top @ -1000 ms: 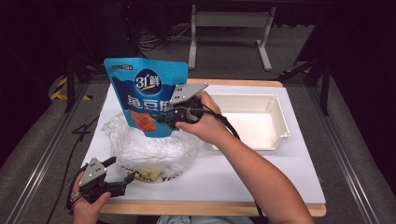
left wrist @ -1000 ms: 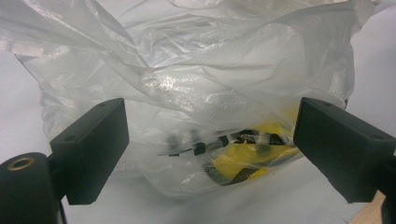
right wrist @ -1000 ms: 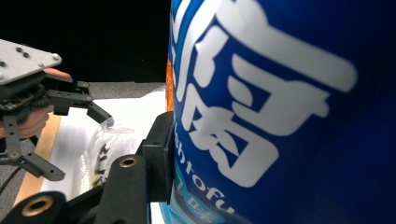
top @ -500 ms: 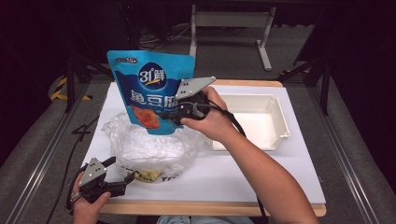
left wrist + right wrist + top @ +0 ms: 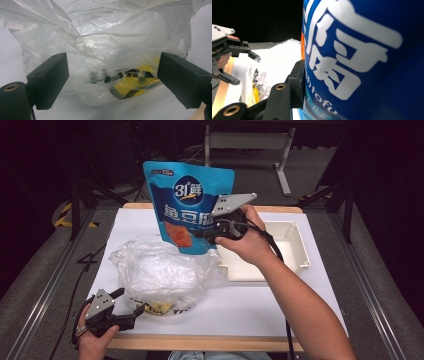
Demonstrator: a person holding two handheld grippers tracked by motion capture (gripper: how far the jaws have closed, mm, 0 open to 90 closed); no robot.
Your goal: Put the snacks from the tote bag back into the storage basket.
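Observation:
My right gripper is shut on a blue snack pouch with white lettering and holds it upright in the air above the table, left of the tray. In the right gripper view the pouch fills the right side, pressed against one black jaw. A crumpled clear plastic bag with a yellow and black item inside lies on the white table. My left gripper stands open at the bag's near left corner. In the left gripper view the bag lies between and beyond the open jaws.
A white rectangular tray sits at the right of the white table. The table's wooden front edge runs along the bottom. Dark floor, cables and metal frame legs surround the table.
My right gripper has carried the blue pouch to the right and a little higher, away from the plastic bag. The left gripper has stayed in place.

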